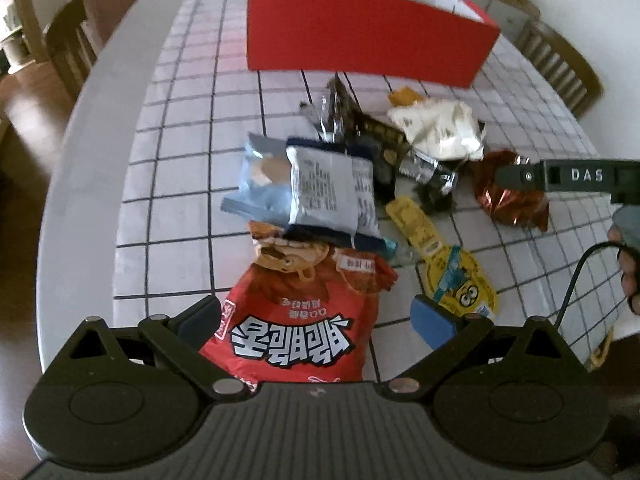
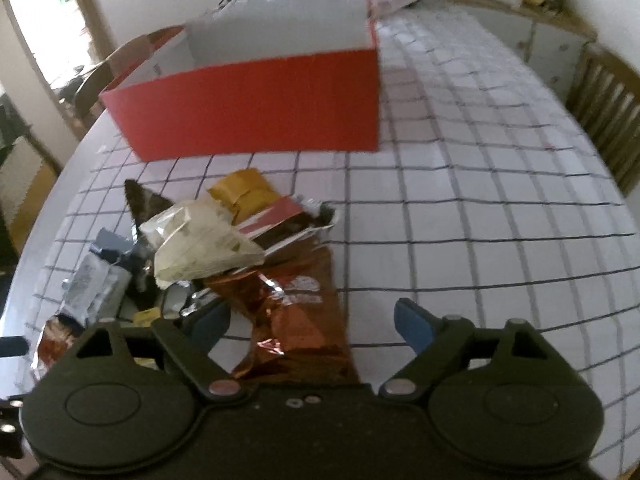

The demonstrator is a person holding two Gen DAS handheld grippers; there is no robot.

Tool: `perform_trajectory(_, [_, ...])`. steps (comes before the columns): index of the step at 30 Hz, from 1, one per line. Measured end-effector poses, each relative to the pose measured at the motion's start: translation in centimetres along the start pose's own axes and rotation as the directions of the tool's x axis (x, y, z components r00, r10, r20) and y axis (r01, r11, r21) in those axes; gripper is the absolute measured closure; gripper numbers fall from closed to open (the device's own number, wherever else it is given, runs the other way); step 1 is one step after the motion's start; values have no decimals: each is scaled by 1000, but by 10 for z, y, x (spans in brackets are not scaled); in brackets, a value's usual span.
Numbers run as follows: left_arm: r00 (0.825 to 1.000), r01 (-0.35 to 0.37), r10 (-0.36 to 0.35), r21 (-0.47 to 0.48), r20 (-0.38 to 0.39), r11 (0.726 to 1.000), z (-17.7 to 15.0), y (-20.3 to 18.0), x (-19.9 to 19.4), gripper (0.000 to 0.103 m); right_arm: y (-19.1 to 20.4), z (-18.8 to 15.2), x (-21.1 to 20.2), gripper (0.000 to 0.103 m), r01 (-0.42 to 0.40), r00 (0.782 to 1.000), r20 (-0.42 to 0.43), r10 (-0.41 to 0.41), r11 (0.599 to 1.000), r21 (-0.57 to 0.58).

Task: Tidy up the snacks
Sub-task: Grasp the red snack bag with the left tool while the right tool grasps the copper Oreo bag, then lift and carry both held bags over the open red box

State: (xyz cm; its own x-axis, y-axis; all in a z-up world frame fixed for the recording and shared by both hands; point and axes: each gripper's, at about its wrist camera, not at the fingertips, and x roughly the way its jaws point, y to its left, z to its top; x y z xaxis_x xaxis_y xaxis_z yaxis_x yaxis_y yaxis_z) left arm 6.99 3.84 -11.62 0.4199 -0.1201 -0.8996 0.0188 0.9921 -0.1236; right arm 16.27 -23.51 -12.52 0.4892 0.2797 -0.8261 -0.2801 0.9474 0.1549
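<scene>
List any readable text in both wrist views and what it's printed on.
"DAS": on the right gripper's black finger, seen in the left wrist view.
Red snack bag: large white characters, upside down, not legible to me.
Grey packet: fine print, too small.
Yellow packet: too blurred.
Copper foil packet: white print, blurred.

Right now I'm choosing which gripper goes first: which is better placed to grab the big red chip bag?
Left. The left gripper is open with the red chip bag between its fingers; the right gripper straddles a copper foil packet.

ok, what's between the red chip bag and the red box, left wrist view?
Left wrist view: a grey packet stacked on blue ones, then dark foil wrappers, then bare cloth before the red box.
</scene>
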Motion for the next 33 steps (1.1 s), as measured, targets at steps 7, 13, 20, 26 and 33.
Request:
perform_trajectory(7, [999,-13,16,59,-36,998,0,-1,14,3,-1,-1,15,26,-43,997,-64,44,999,10])
perform_trajectory(13, [999,-34,37,51,-40,998,1,4,16,15,4,-5,17,42,-58,996,-69,59,998,11])
perform_trajectory(20, [999,-32,32,-3,-10,999,-3,5,10,27,3,-7,13,57,-52,998,-41,53,998,35])
perform_trajectory(26, [1000,-31,31,-66,3,997,-7,6,7,27,8,-11,2,60,-36,999,-6,36,999,37])
perform_trajectory(33, [1000,-4,5,-117,7,993,-13,7,-1,28,8,-19,-16,60,-17,1000,23,15,998,58])
